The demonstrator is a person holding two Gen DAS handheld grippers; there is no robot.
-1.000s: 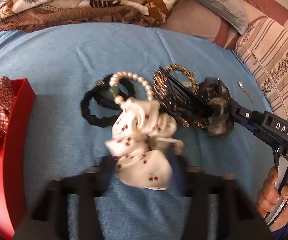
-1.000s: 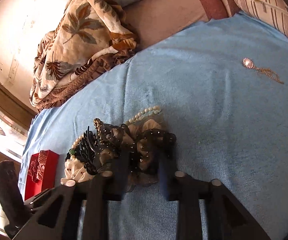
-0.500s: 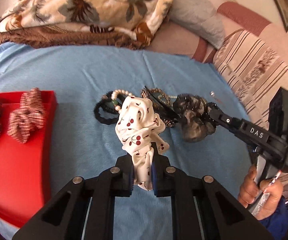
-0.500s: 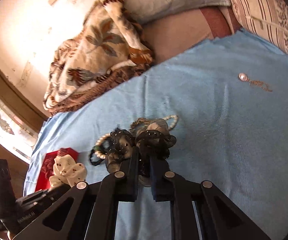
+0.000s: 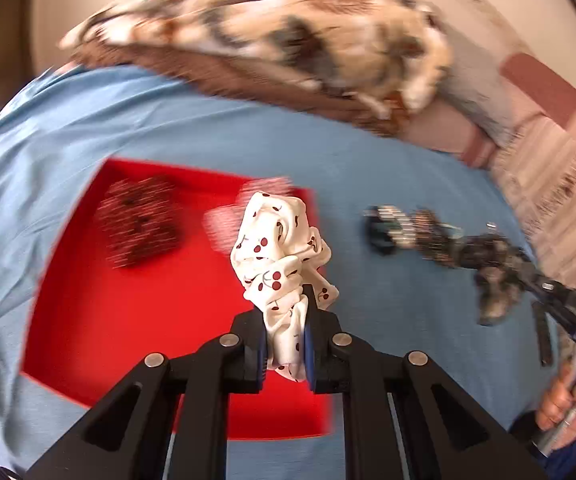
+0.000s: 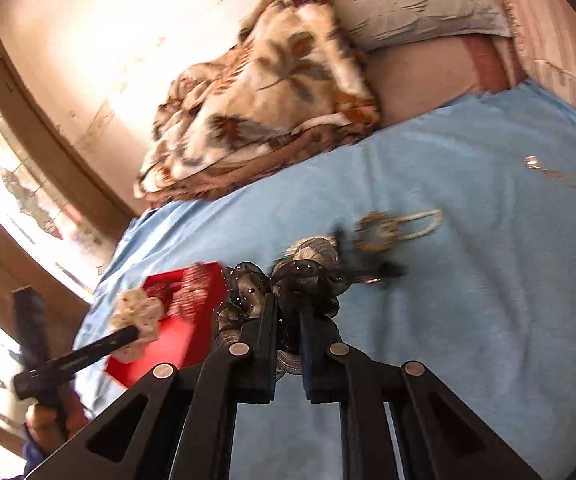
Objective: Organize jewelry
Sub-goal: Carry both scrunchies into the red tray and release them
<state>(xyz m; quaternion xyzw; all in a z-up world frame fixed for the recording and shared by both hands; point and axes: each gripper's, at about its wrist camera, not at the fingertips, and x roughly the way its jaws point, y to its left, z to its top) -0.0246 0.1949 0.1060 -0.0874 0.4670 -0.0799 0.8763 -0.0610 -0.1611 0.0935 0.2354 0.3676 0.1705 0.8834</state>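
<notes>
In the left wrist view, the left gripper (image 5: 283, 336) clamped a cherry-print scrunchie (image 5: 281, 256) at frame centre, over the red tray (image 5: 135, 312). In the right wrist view, the right gripper (image 6: 288, 344) pinched a dark sheer scrunchie (image 6: 288, 284) at lower centre, above the blue cloth (image 6: 468, 280).

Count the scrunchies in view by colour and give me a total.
White scrunchie: 1, in the left gripper
Dark scrunchie: 1, in the right gripper
Red checked: 2, a dark red scrunchie and a pale red scrunchie, both in the tray
Total: 4
</notes>
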